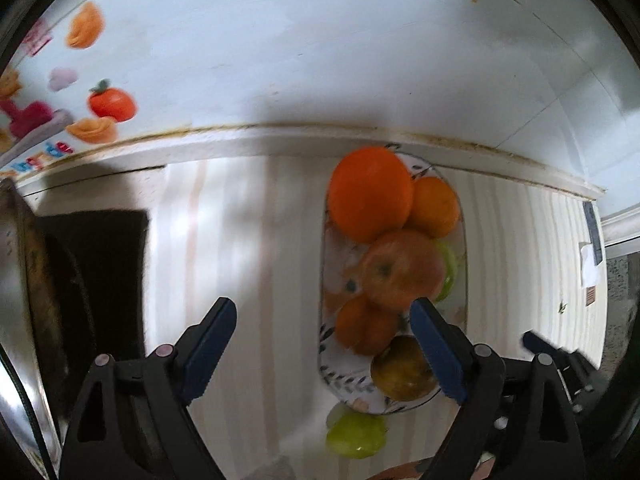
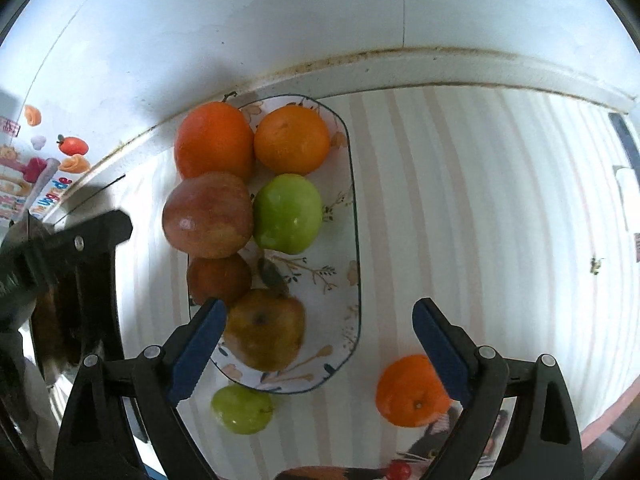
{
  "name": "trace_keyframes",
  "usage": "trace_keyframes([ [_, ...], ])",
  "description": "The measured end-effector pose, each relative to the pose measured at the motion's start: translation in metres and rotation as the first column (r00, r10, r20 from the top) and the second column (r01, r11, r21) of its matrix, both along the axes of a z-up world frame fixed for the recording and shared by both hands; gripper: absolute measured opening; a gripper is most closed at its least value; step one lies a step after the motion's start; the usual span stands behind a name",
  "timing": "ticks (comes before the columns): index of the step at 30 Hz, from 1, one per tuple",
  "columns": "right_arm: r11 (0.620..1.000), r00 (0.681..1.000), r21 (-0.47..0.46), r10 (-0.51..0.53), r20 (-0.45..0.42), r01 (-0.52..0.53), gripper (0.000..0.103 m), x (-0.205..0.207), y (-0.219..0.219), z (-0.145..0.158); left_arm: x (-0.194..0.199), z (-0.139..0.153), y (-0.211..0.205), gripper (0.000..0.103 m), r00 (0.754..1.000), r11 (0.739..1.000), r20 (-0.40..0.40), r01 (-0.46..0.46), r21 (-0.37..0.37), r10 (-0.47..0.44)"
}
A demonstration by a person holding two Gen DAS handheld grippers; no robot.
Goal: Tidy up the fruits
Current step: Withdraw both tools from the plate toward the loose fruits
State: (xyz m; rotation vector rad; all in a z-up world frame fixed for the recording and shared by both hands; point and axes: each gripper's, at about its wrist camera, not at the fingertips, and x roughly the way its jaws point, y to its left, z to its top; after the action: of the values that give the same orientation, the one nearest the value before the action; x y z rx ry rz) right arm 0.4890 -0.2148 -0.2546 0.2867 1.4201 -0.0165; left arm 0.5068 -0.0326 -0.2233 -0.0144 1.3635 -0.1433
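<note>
A patterned oblong tray [image 2: 354, 208] stands by the wall and holds two oranges [image 2: 214, 140] [image 2: 292, 138], a red apple [image 2: 208, 216], a green apple [image 2: 288, 212], a smaller red fruit [image 2: 218, 278] and a brownish pear [image 2: 264, 330]. A small green fruit [image 2: 242, 410] and a small orange [image 2: 412, 390] lie on the striped table in front of the tray. My right gripper [image 2: 320, 322] is open and empty above the tray's near end. My left gripper [image 1: 324, 320] is open and empty, left of the tray [image 1: 462, 240]. The green fruit [image 1: 356, 436] shows there too.
A white wall with fruit stickers [image 1: 112, 104] runs behind the table. A dark pan or appliance [image 1: 80, 280] sits at the left. The table's edge [image 2: 612, 412] curves at the lower right. The left gripper's body [image 2: 80, 240] shows at the left of the right wrist view.
</note>
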Motion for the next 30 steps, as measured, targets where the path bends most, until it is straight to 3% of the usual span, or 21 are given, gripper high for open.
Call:
trace_keyframes([
  [6, 0.999, 0.999, -0.049, 0.013, 0.043, -0.011, 0.096, -0.027, -0.002, 0.024, -0.034, 0.008, 0.018, 0.089, 0.999, 0.999, 0.028, -0.034, 0.016, 0.034],
  [13, 0.994, 0.991, -0.106, 0.043, 0.129, -0.03, 0.096, -0.066, 0.005, 0.061, -0.083, 0.039, 0.025, 0.089, 0.994, 0.999, 0.107, -0.028, 0.025, 0.025],
  [22, 0.993, 0.969, -0.11, 0.069, 0.239, -0.043, 0.096, -0.117, 0.014, 0.119, -0.14, 0.093, 0.022, 0.089, 0.976, 1.0, 0.217, -0.003, 0.009, 0.001],
  [30, 0.992, 0.947, -0.122, 0.071, 0.313, -0.033, 0.096, -0.155, 0.016, 0.162, -0.177, 0.119, 0.025, 0.089, 0.963, 1.0, 0.27, -0.004, -0.014, 0.008],
])
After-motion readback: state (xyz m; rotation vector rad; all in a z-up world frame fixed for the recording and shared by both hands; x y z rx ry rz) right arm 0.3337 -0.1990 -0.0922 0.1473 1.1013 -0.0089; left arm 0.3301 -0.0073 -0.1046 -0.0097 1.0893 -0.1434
